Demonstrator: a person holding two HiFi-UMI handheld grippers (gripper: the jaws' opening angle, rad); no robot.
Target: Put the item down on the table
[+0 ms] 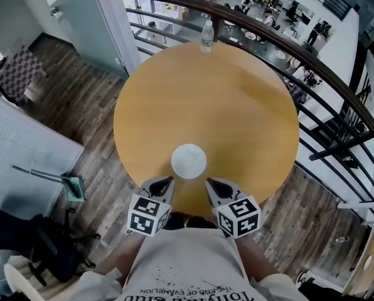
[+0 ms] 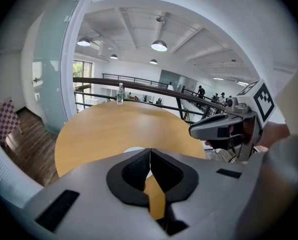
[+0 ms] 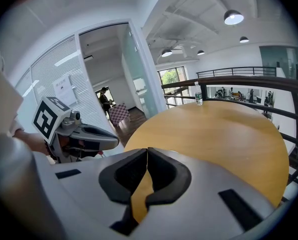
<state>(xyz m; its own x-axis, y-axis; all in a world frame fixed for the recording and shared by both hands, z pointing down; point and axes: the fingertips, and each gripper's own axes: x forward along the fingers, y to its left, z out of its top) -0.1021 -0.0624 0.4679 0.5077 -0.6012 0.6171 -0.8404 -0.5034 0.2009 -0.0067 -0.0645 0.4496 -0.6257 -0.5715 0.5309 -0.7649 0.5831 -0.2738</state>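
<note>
The left hand-held gripper [image 1: 165, 183] has its jaws pressed together on nothing, and the right hand-held gripper [image 1: 213, 184] is likewise closed and empty. Both hang over the near edge of the table [image 1: 224, 105]. The white round item [image 1: 188, 160] lies flat on the table just ahead, between their tips and touching neither. The put-down looks complete; the careful finish would be to draw both straight back without nudging it. A water bottle [image 1: 207, 35] stands well apart at the far rim.
</note>
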